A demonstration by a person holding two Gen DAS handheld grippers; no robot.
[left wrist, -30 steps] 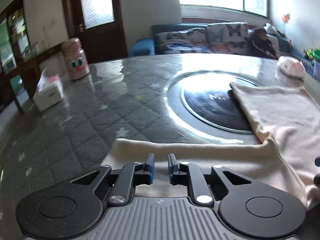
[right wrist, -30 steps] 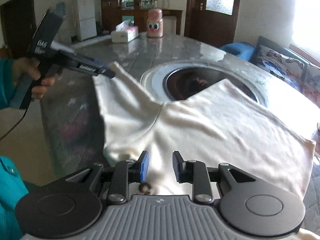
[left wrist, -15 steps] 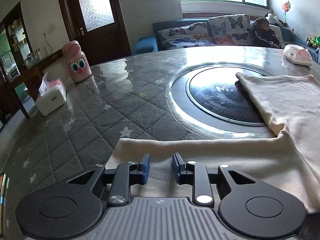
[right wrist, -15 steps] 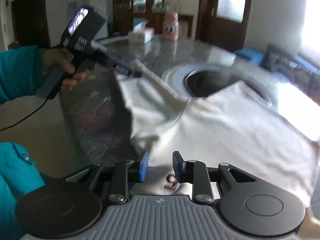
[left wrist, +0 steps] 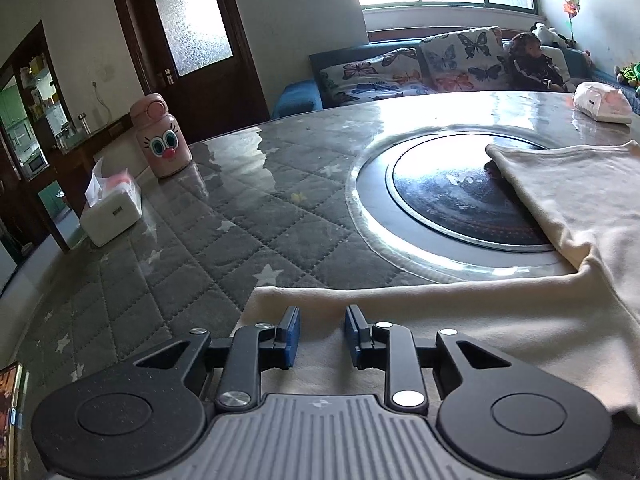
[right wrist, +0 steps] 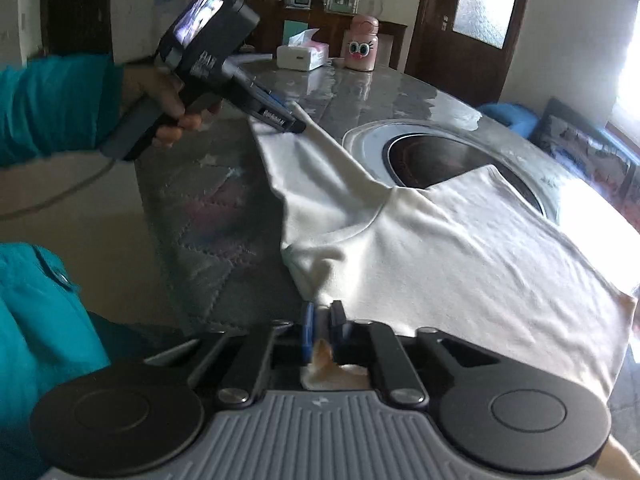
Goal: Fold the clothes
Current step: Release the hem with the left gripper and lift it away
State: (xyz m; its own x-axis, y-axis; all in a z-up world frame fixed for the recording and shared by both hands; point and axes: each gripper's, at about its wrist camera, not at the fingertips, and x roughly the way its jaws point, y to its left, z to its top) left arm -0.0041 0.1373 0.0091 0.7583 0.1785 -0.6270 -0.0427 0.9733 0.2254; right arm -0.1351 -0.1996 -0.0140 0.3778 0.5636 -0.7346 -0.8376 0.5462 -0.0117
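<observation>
Looking along the left gripper (left wrist: 322, 334), its fingers stand apart over the cream shirt's (left wrist: 480, 312) sleeve, spread on the table (left wrist: 200, 240). From the right wrist, the right gripper (right wrist: 321, 330) pinches the shirt's near edge; soft, limp cloth, best taken at hems.

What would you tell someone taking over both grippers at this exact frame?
Left gripper: fingers open, over the end of the cream shirt's sleeve, gripping nothing.
Right gripper: fingers shut on the shirt's near edge.
The shirt lies spread on the round table, partly over the dark centre disc. The sleeve is stretched out to the left.
Done: one grasp taken; no fold is visible yet.
Left: close the left fingers on the sleeve, probably fold it inward, then fold the body.
</observation>
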